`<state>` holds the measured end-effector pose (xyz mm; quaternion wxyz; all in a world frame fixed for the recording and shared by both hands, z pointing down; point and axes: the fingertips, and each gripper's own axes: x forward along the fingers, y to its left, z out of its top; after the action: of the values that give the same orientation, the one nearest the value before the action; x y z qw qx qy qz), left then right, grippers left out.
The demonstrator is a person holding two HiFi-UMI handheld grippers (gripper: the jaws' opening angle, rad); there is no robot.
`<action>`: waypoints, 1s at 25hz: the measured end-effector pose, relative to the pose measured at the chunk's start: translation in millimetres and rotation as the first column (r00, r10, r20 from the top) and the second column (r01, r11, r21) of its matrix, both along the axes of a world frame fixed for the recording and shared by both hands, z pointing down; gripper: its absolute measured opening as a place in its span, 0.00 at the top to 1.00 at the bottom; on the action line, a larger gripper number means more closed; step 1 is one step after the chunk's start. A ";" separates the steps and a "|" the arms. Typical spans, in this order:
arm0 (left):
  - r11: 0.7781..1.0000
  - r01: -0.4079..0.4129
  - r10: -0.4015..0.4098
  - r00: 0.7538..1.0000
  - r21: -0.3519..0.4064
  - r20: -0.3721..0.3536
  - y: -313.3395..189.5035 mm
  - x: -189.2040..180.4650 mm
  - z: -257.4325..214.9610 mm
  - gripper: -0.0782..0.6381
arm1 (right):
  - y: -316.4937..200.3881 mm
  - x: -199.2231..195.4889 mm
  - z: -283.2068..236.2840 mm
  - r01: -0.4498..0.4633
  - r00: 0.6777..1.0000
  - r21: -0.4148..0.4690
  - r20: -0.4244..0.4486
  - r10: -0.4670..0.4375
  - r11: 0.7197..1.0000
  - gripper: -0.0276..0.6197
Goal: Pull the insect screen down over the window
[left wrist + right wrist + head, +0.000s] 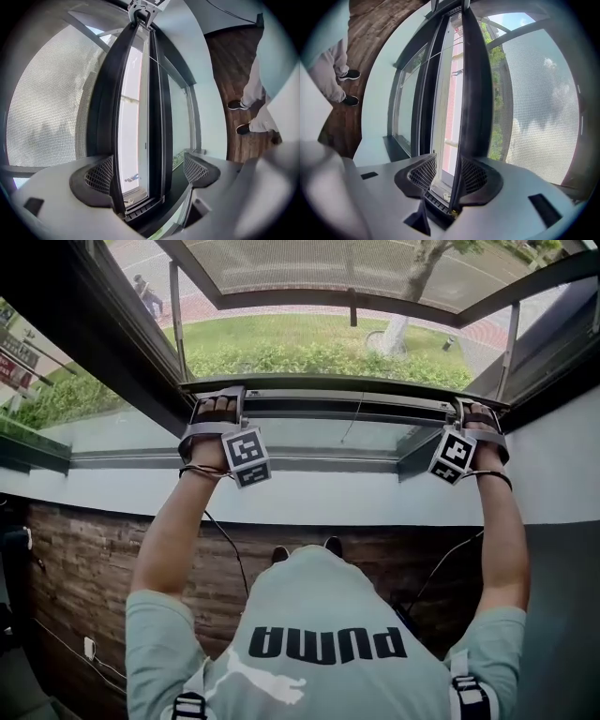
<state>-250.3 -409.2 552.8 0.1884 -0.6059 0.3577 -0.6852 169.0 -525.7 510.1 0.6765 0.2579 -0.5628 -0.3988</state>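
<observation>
The insect screen's mesh [309, 263] stretches above a dark bottom bar [347, 390] that runs across the window opening, low and close to the frame. My left gripper [217, 399] is on the bar's left end and my right gripper [476, 413] on its right end. In the left gripper view the bar [108, 117] passes between the jaws of the left gripper [147, 173]; one pad [101, 176] touches it, the other pad [197, 168] stands off. In the right gripper view the right gripper [447, 174] has both pads against the bar [476, 93], with the mesh [539, 108] beside it.
Below the bar are a fixed glass pane [328, 432] and a white sill [328, 493]. A dark brick wall [84, 568] with cables and a socket lies under the sill. The person's shoes [305, 549] stand on the wooden floor by the wall.
</observation>
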 end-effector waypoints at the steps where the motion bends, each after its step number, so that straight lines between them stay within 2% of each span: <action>1: 1.000 -0.004 0.004 1.000 0.000 -0.014 -0.7 2.5 1.4 0.25 | -0.7 0.5 1.0 0.000 1.000 -0.003 -0.004 0.000 1.000 0.70; 4: 1.000 0.006 -0.006 1.000 -0.007 -0.011 0.2 2.4 5.0 0.25 | 0.2 2.4 4.9 0.000 1.000 -0.010 -0.011 0.000 1.000 0.71; 7: 0.998 0.018 -0.015 0.999 -0.065 0.041 9.1 -6.8 18.2 0.25 | 6.1 1.2 20.1 -0.002 1.000 -0.040 -0.021 0.001 0.999 0.71; 9: 0.996 0.017 -0.012 0.999 -0.088 0.049 11.7 -8.5 33.9 0.25 | 11.3 1.3 35.3 -0.001 0.999 -0.061 -0.034 -0.001 0.998 0.72; 16: 0.995 0.018 -0.013 0.999 -0.098 0.051 9.5 -11.9 55.5 0.25 | 10.6 -1.0 55.3 -0.005 1.000 -0.067 -0.019 0.003 0.998 0.72; 22: 0.990 0.027 -0.022 0.999 -0.138 0.035 13.0 -10.1 69.5 0.25 | 11.5 -1.6 71.4 -0.002 1.000 -0.079 -0.010 0.001 0.997 0.72; 25: 0.983 0.027 -0.023 1.000 -0.182 0.021 23.8 -5.4 90.4 0.25 | 18.5 2.2 91.9 -0.004 0.999 -0.113 -0.041 -0.001 0.994 0.72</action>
<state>-255.6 -385.3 643.2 0.1270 -0.6095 0.2993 -0.7231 171.3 -507.1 602.0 0.7017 0.2113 -0.5703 -0.3710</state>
